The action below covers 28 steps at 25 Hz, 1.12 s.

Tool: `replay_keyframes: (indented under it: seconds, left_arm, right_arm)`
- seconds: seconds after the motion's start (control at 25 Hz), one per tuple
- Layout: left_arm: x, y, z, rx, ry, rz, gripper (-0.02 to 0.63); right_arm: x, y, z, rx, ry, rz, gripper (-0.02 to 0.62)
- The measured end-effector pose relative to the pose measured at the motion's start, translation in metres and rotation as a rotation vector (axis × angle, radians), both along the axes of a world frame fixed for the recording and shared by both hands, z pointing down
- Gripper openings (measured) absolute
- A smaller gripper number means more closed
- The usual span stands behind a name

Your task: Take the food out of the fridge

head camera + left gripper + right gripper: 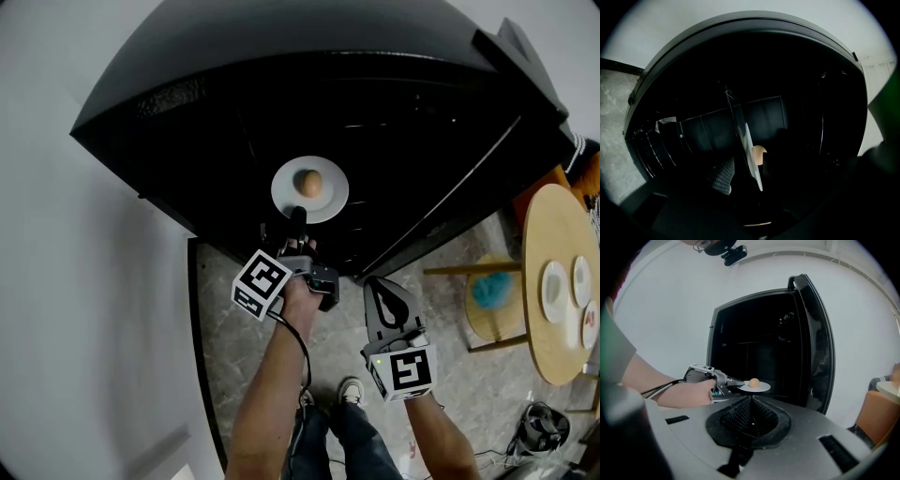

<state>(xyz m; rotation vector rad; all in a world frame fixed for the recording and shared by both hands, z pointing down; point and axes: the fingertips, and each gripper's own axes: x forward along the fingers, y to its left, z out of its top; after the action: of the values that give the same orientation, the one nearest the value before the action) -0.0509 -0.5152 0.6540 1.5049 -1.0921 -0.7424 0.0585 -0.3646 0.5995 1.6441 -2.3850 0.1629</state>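
**Q:** What does the step in hand call for?

**A:** Judged from the scene, it is drawing the plate (330,195) out of the fridge (178,103). The left gripper (298,221) is clamped on the plate's near rim, one jaw on each face. A rim hold leaves the far side unsupported. The plate is therefore best brought straight toward the person, slowly and level. The round, tan piece of food (308,183) lies loose near the plate's centre and would probably roll if the plate tipped. The path should also clear the open door (818,348) at the right.

**Q:** How are the hands posed?

**A:** Nearest the person, at the right, the right gripper (751,401) is held back. Its jaws are together with nothing between them, and it points toward the fridge. The left forearm (272,375) reaches farther forward with the wrist roughly straight, and its gripper meets the plate from the near side.

**Q:** Where is the food?

**A:** It sits on the plate, at the mouth of the dark fridge interior. Whether the plate rests on a shelf cannot be told. Well apart, at the right, a round tabletop (548,352) carries other dishes and is a plausible place to set the plate down.
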Motion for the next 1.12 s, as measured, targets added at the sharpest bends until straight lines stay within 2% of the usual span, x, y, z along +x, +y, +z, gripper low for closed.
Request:
replay_keyframes:
  seconds: [0.52,0.72,1.12]
  left_arm:
    - [0.0003,0.0015,0.0033,-0.017,0.034,-0.018,0.177]
    - [-0.0003,0.0015,0.0021,-0.027,0.052,-0.033,0.114]
    - [0.0005,-0.0003,-0.0032,-0.039,0.069,-0.052,0.046]
  right_arm:
    - [-0.0018,-0.0013,0.0019,-0.004,0.002,-0.002,0.021]
    - [-0.0007,-0.0001,0.003,-0.008,0.005,-0.002,0.021]
    - [0.001,0.0018,0.0032,-0.01,0.005,0.004,0.021]
